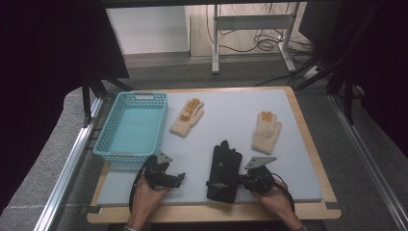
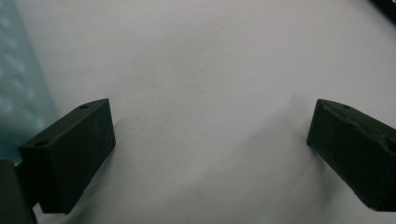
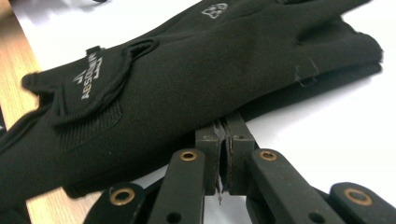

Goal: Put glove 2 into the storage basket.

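Pinching the black glove (image 3: 196,79) at its side edge, near the table's six o'clock.

Your right gripper (image 3: 225,135) has its jaws pressed together at the glove's three o'clock rim; whether fabric is truly caught between them is hard to tell, so check the hold before lifting, and rise slowly so the limp, stretchy knit doesn't slip free. It lies flat on the pale smooth mat (image 1: 231,103), cuff toward you, fingers pointing to twelve. Your left gripper (image 2: 210,154) hovers at its nine o'clock, jaws spread wide over bare mat. Two cream knitted gloves (image 1: 188,117) (image 1: 267,131) rest at eleven and one o'clock; the turquoise lattice basket (image 1: 107,130), a rigid rectangle, sits at ten.
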`<control>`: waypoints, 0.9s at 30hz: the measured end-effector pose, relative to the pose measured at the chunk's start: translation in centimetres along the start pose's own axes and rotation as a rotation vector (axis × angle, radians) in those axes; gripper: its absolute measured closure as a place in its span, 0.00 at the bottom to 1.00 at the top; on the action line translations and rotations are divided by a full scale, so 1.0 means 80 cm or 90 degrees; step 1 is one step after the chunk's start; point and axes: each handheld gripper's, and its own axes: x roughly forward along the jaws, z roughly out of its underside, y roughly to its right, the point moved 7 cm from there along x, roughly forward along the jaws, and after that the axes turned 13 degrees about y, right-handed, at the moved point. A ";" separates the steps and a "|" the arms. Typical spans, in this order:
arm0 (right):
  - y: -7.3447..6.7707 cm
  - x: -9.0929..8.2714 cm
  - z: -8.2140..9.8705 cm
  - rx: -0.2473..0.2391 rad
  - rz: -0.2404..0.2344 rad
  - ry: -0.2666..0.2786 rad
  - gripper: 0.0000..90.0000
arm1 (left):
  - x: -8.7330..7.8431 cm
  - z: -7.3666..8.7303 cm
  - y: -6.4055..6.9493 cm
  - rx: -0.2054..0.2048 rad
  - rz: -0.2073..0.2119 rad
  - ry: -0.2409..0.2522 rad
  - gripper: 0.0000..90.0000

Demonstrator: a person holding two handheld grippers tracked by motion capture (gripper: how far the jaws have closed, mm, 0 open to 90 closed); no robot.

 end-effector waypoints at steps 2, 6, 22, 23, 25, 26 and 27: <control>-0.004 0.007 -0.003 -0.004 -0.004 0.002 0.95 | -0.004 0.003 -0.004 0.000 -0.003 -0.002 0.02; -0.013 0.021 -0.010 -0.009 -0.014 0.005 0.94 | -0.008 0.006 -0.008 0.003 -0.003 -0.007 0.02; -0.030 0.057 -0.031 -0.070 0.000 0.003 0.80 | -0.007 0.008 -0.010 0.005 0.010 0.015 0.01; -0.027 0.052 -0.031 -0.077 0.008 0.004 0.78 | -0.007 0.008 -0.010 0.005 0.011 0.015 0.01; -0.018 0.040 -0.031 -0.077 0.024 0.012 0.74 | -0.007 0.008 -0.010 0.005 0.011 0.015 0.01; -0.012 0.033 -0.031 -0.075 0.034 0.017 0.70 | -0.007 0.008 -0.010 0.005 0.011 0.015 0.01; -0.004 0.027 -0.031 -0.073 0.043 0.022 0.66 | -0.007 0.008 -0.010 0.004 0.011 0.015 0.01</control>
